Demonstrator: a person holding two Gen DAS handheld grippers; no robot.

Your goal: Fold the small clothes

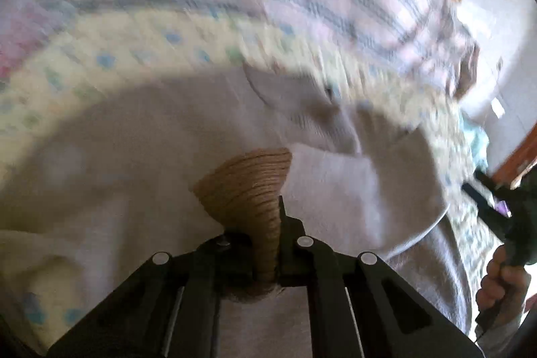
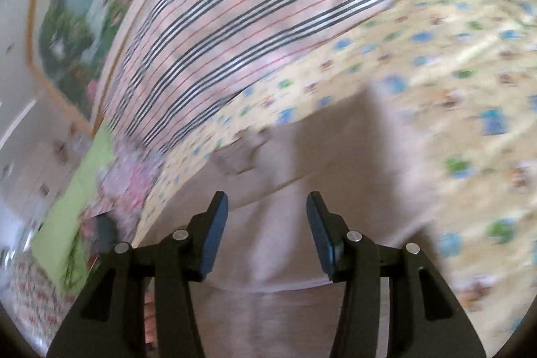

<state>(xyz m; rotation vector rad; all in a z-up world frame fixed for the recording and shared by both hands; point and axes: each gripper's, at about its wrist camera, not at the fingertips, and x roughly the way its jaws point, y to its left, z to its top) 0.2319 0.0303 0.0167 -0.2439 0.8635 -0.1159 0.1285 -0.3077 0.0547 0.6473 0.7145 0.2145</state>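
- The small garment point(image 1: 141, 163), pale grey-lilac knit with a tan ribbed cuff point(image 1: 250, 187), looks light, limp and stretchy; I'd judge it will sag and crease wherever it is not supported, and nothing about it seems fragile or slippery.
- The ribbed cuff is the thicker, firmer part, so it makes a surer hold than the thin body cloth; for a fold, a hem corner or edge opposite it would seem the sensible second hold.
- The left gripper point(image 1: 268, 257) has its jaws closed tight on that tan cuff, which fans out ahead of them; the garment's body spreads forward and to both sides over the yellow patterned sheet point(image 1: 110, 62) on the bed.
- The right gripper point(image 2: 266, 234) has its jaws standing wide apart with nothing between them. They hover over the same pale cloth point(image 2: 268, 257), whose curved hem runs just under the tips; whether they touch it I cannot tell.
- A striped blanket point(image 2: 241, 22) lies beyond the sheet. Both views are blurred.
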